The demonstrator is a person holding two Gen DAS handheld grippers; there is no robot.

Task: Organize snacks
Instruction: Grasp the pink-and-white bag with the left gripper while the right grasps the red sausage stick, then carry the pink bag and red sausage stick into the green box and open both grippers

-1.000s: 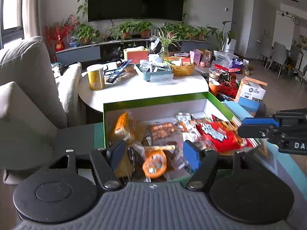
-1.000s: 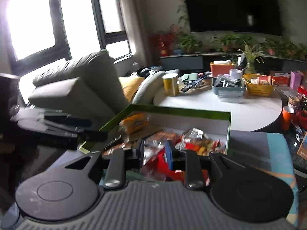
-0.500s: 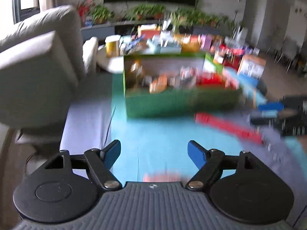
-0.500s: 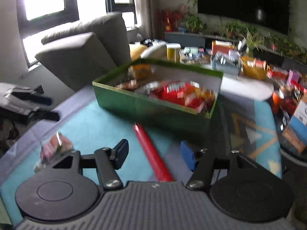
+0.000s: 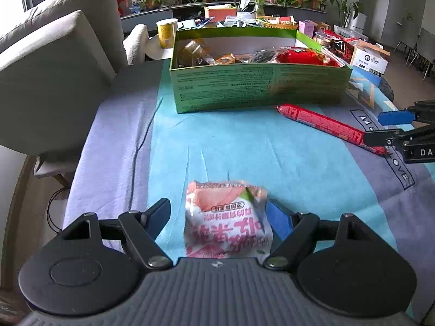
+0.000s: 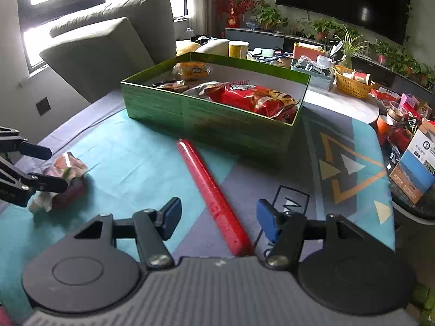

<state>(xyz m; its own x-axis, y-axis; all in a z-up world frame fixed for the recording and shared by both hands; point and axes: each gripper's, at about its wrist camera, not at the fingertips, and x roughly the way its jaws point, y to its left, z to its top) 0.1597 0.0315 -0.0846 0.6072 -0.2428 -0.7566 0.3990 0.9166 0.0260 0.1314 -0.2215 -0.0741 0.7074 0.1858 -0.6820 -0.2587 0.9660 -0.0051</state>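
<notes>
A green box (image 5: 258,87) holding several snack packets stands on the teal cloth; it also shows in the right wrist view (image 6: 206,114). A pink and white snack packet (image 5: 228,220) lies on the cloth between the open fingers of my left gripper (image 5: 220,217); it also shows in the right wrist view (image 6: 65,179). A long red sausage stick (image 6: 212,198) lies in front of the box, its near end between the open fingers of my right gripper (image 6: 217,217). The stick also shows in the left wrist view (image 5: 326,125).
A grey sofa (image 5: 54,54) stands left of the table. Behind the box is a round white table (image 6: 342,103) with a yellow can (image 5: 166,32), baskets and boxes. Cartons and packets (image 6: 413,163) stand at the right edge.
Both grippers have pulled back from over the box to low over the cloth. The pink packet now lies between the left fingers and the red stick between the right fingers.
</notes>
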